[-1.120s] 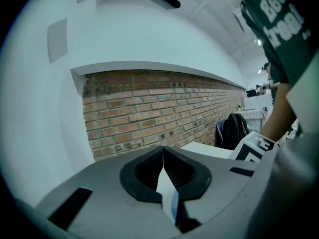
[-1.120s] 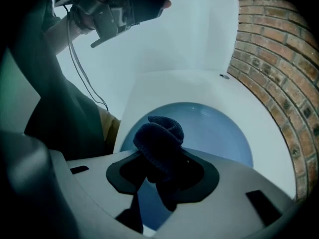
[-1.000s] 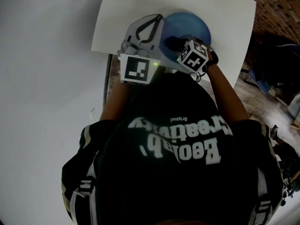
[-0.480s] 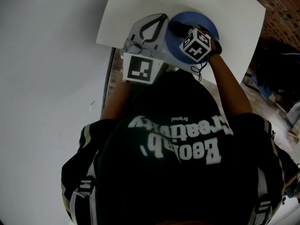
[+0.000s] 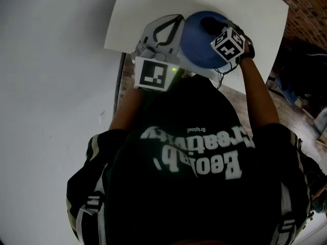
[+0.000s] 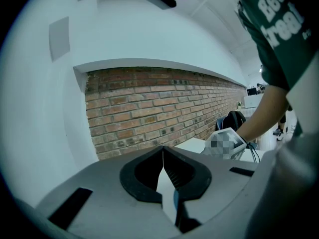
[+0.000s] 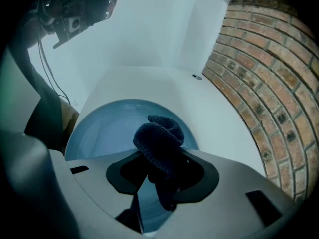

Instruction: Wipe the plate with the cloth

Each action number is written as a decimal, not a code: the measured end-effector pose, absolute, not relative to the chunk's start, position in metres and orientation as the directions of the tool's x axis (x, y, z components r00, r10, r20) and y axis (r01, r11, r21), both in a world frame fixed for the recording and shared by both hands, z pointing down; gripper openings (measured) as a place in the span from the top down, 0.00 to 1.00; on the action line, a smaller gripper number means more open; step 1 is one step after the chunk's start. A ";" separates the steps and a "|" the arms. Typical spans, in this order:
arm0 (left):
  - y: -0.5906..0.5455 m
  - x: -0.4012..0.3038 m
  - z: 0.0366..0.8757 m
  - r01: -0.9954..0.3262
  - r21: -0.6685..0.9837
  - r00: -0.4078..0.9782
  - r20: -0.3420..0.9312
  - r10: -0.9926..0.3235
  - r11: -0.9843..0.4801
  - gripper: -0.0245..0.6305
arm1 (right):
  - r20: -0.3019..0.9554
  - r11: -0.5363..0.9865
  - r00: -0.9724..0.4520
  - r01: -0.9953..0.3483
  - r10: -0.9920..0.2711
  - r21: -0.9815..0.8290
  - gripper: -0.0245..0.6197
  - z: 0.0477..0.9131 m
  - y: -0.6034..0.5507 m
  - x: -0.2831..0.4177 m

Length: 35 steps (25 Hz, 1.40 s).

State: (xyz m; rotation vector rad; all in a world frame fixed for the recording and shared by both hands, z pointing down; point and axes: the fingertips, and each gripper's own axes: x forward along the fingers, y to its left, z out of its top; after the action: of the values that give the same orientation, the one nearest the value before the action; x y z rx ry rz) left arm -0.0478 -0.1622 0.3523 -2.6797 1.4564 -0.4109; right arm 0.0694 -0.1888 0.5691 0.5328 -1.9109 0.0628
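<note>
Cloth (image 7: 159,138) — dark and bunched — is clamped in the right gripper (image 7: 162,176), whose jaws are closed on it over the blue plate (image 7: 107,128); plate lies on the white table (image 7: 149,83); left gripper (image 6: 163,156) — jaws together, gripping nothing visible — sits just beside the plate's left edge.

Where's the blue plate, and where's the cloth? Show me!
plate (image 7: 107,128): right gripper view, on its bare blue inside, left of the cloth.
cloth (image 7: 159,136): right gripper view, on the dark bunched-up top.
</note>
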 end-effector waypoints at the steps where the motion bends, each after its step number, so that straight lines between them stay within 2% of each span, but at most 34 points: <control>1: -0.162 -0.047 0.352 -0.813 -0.182 0.520 0.201 -0.830 -0.554 0.96 | 0.896 0.894 -0.291 -0.399 -0.336 0.206 0.75 0.568 -0.188 0.077; 13: -0.155 -0.041 0.357 -0.809 -0.179 0.523 0.211 -0.825 -0.559 0.96 | 0.927 0.921 -0.276 -0.360 -0.255 0.147 0.75 0.568 -0.119 0.113; 26: -0.144 -0.035 0.358 -0.807 -0.166 0.534 0.203 -0.821 -0.566 0.96 | 0.921 0.977 -0.371 -0.209 -0.116 0.038 0.74 0.570 -0.057 0.048; 31: -0.139 -0.038 0.357 -0.810 -0.160 0.533 0.199 -0.822 -0.564 0.96 | 0.913 0.987 -0.392 -0.148 -0.114 0.060 0.74 0.571 -0.062 0.015; 35: -0.138 -0.046 0.356 -0.818 -0.163 0.522 0.194 -0.831 -0.551 0.96 | 0.916 0.986 -0.368 -0.106 -0.160 0.130 0.74 0.572 -0.079 -0.002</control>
State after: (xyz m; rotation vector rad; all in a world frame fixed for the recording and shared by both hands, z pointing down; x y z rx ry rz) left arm -0.0461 -0.1377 0.3555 -2.6955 1.4620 -0.3864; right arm -0.0018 -0.0790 0.5719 0.1899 -1.9521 -0.0581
